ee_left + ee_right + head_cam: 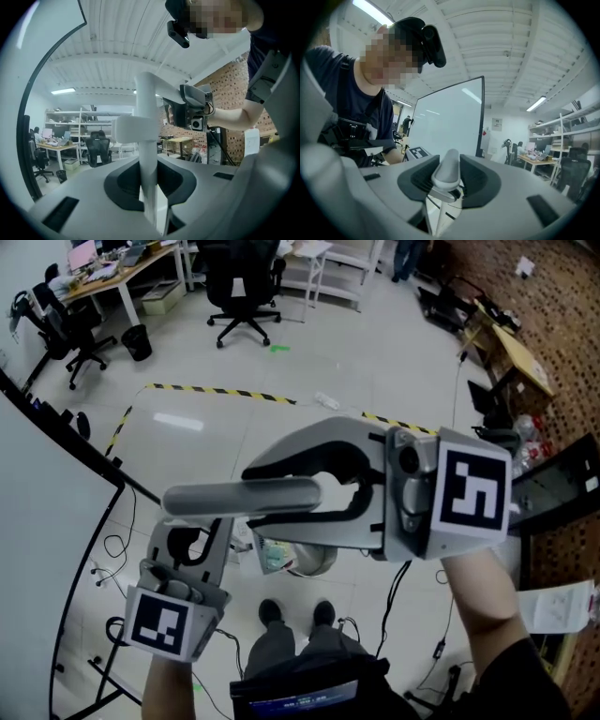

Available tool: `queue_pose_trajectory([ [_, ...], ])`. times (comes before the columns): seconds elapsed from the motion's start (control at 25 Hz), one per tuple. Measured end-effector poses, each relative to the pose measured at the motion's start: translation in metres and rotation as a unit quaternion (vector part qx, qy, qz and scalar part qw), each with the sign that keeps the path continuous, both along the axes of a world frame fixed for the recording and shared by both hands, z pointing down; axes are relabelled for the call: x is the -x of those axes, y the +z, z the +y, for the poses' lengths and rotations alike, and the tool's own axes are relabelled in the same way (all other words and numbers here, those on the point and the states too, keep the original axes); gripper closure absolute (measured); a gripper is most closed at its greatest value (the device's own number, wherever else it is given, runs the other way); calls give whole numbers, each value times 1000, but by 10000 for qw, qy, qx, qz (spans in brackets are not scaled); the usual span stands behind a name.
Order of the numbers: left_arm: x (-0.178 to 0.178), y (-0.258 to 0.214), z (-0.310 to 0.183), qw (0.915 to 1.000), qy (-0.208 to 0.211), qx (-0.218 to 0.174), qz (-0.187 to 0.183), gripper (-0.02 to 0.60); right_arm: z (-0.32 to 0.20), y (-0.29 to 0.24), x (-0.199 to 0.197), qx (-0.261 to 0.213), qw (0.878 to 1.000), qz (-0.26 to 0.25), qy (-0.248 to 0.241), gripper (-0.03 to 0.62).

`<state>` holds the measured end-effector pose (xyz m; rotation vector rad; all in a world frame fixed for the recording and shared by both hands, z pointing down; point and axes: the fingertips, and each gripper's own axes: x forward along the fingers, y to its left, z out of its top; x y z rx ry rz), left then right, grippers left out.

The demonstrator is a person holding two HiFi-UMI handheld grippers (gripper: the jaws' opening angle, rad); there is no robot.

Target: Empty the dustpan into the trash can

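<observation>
In the head view my right gripper [281,495] is shut on a thick grey handle [234,495] that lies level and sticks out to the left. Lower left, my left gripper [214,542] is shut on a thin white pole [223,535] running up toward that handle. The left gripper view has the same pole [148,159] standing between the jaws of my left gripper [150,192], with the right gripper [194,110] beyond. The handle's end [446,174] fills my right gripper [445,183]. A round pale trash can [317,561] shows under the right gripper. The dustpan's pan is hidden.
The person's feet [295,615] stand just below the can on a pale floor. Yellow-black tape [225,390] crosses the floor ahead. A black office chair [242,287] and desks stand at the far end, a whiteboard frame [56,437] runs along the left, and cluttered tables [506,352] are at right.
</observation>
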<state>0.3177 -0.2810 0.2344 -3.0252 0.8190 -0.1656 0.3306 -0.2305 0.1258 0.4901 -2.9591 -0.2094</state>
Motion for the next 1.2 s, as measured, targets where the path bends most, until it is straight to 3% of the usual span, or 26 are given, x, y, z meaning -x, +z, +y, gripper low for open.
queue_pose_trajectory([
  [0.48,-28,25,11,9996,-63,-233,-151,532,8,24,-30,-63,9995,7,-322,447],
  [0.8,-34,40,12,9975,48,-347,-606,531,9,40,-40,52,9995,19,-304,447],
  [1.2,-52,47,26,9949,236,-631,-745,529,21,52,-62,101,9992,242,-310,447],
])
